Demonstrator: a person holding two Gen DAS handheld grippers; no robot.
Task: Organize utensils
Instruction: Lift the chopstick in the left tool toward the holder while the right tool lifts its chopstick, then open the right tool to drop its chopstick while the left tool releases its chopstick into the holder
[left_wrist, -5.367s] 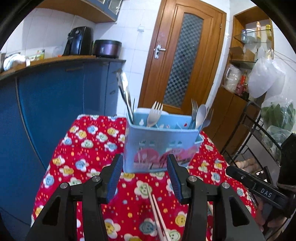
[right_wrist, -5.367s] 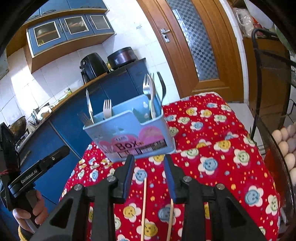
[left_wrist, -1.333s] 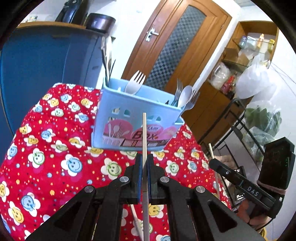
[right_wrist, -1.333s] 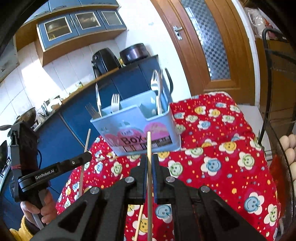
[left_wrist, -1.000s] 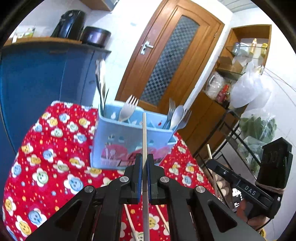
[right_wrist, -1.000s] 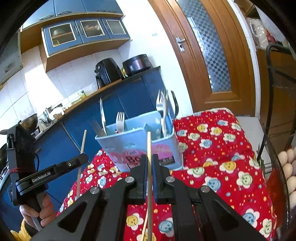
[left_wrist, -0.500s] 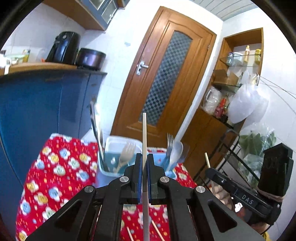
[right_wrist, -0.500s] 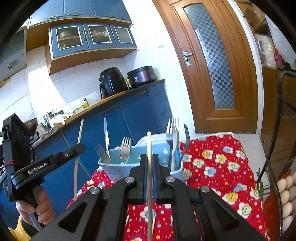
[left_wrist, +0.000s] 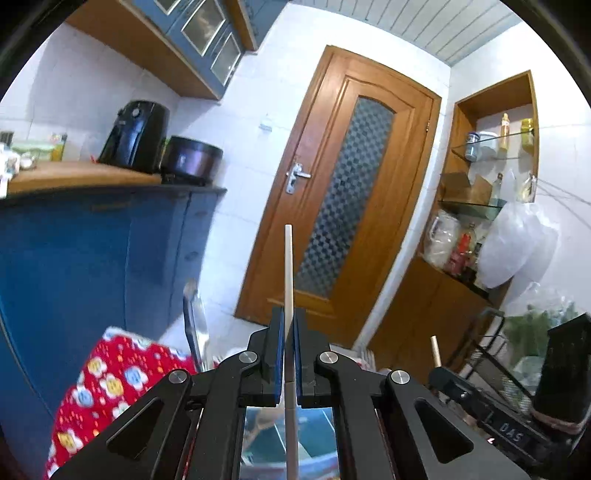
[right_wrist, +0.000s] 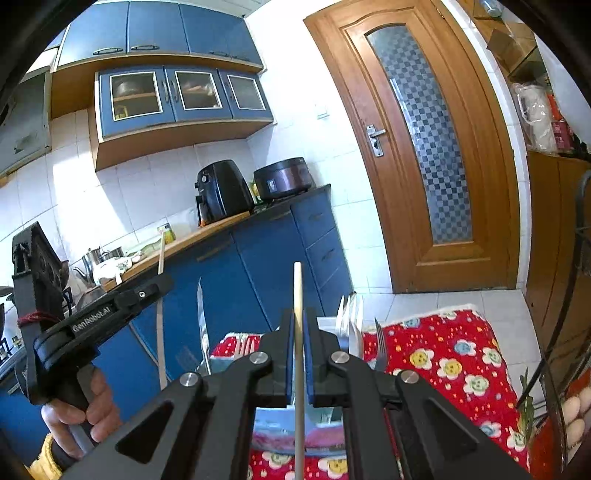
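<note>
Left claw (left_wrist: 287, 354) clamped on a pale chopstick (left_wrist: 288, 273), stick upright between the blue pads, above the light-blue utensil caddy (left_wrist: 314, 435). Right claw (right_wrist: 299, 358) likewise pinching a second chopstick (right_wrist: 297, 295), over the same caddy on the red flowered table (right_wrist: 454, 354). Forks (right_wrist: 349, 325) and a knife (right_wrist: 201, 317) standing in the caddy.

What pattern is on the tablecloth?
Red tablecloth with smiling flowers in yellow, blue and white, plus small dots. Clearest in the right wrist view.
</note>
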